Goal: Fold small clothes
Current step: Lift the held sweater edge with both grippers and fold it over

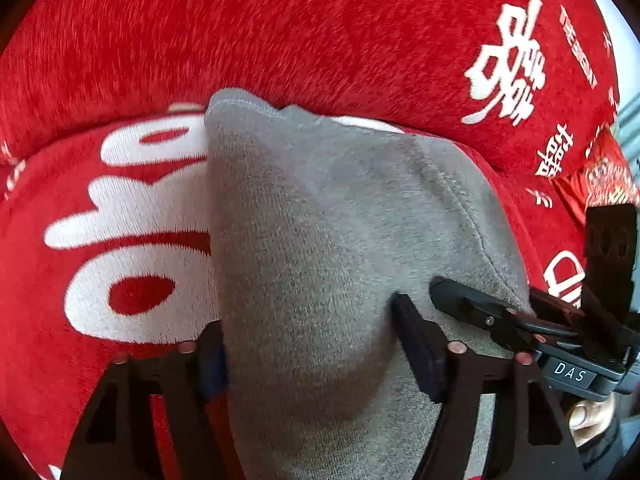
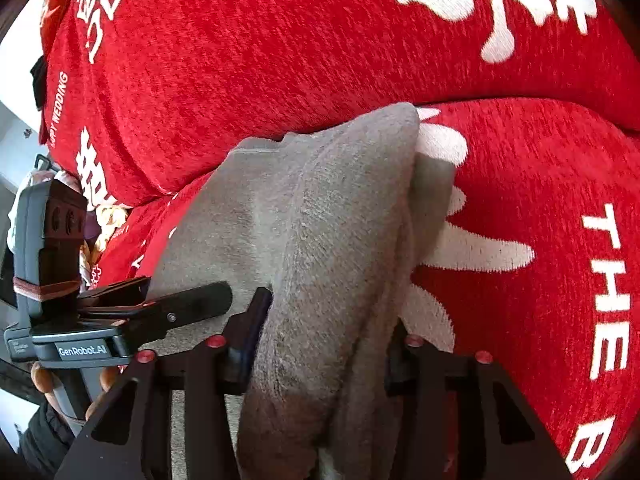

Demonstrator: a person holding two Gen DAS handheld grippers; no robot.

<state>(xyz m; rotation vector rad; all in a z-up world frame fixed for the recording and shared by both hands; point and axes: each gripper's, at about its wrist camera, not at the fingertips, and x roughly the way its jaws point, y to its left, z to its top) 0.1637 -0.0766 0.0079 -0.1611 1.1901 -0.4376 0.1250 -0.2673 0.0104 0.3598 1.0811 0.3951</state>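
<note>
White lettering runs across the plush red cushion cover (image 2: 248,92): "HAPPY WEDDING" partly readable at the left edge of the right wrist view, "THE" and a cut-off "B" down its right side, with large white Chinese characters (image 1: 508,64) woven into the upright red back cushion (image 1: 280,28) in the left wrist view. One gripper housing reads "GenRobot.AI" (image 2: 82,351) in the right wrist view; the other reads "DAS" (image 1: 570,372) in the left wrist view. The small grey knitted garment (image 1: 320,240), fuzzy and soft with a stitched hem along one side, lies bunched on the red seat cushion (image 1: 100,220), its far end reaching the crease where seat meets back. The left gripper (image 1: 308,344) has its black fingers spread wide on either side of a thick fold of the grey cloth, which fills the gap and presses against both pads. The right gripper (image 2: 328,336) stands likewise, its fingers well apart with a tall ridge of the same grey garment (image 2: 328,220) bulging up between them. The two grippers are just beside each other on the cloth, the right one's black fingertip (image 1: 460,296) resting on the fabric beside the left one's finger. The cushion pile is short and velvety; the garment's is looser and matted.
</note>
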